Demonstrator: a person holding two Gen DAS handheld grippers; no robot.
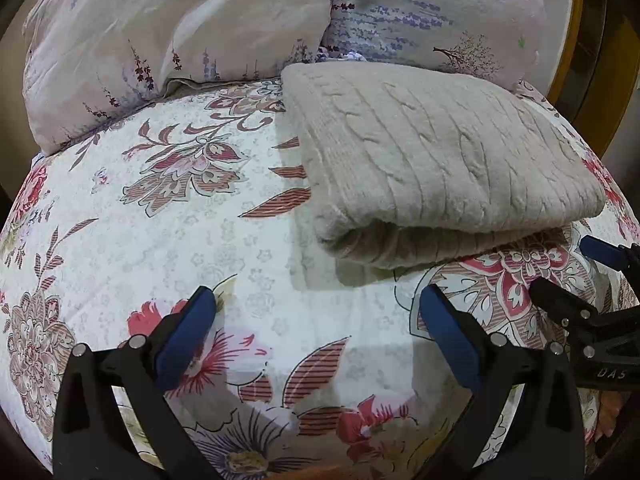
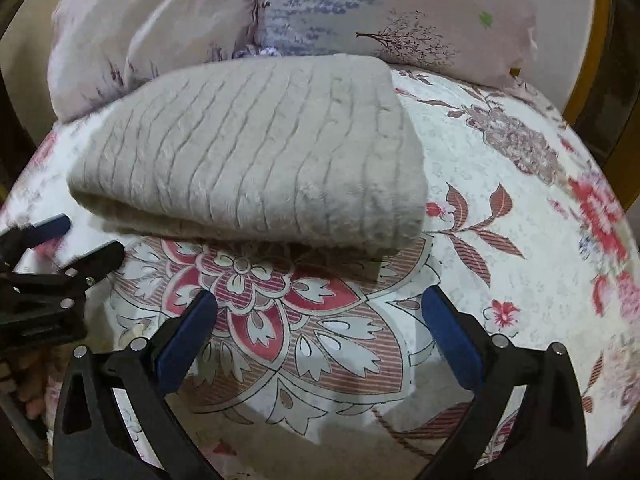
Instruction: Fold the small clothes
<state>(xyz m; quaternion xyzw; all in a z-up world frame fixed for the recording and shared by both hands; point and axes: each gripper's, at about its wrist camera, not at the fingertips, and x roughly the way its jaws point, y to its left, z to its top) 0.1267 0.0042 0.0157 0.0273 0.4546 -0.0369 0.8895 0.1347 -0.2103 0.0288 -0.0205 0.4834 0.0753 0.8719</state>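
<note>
A beige cable-knit sweater (image 1: 440,160) lies folded into a thick rectangle on the floral bedspread (image 1: 200,240). It also shows in the right wrist view (image 2: 256,152). My left gripper (image 1: 320,300) is open and empty, hovering over the bedspread just in front of the sweater's near left corner. My right gripper (image 2: 320,300) is open and empty, just in front of the sweater's near folded edge. The right gripper also shows at the right edge of the left wrist view (image 1: 576,268), and the left gripper at the left edge of the right wrist view (image 2: 80,236).
Two pale pink pillows (image 1: 180,40) with lavender prints lean behind the sweater, also in the right wrist view (image 2: 360,12). A wooden headboard edge (image 1: 576,32) curves at the far right. Bare bedspread (image 2: 520,240) stretches right of the sweater.
</note>
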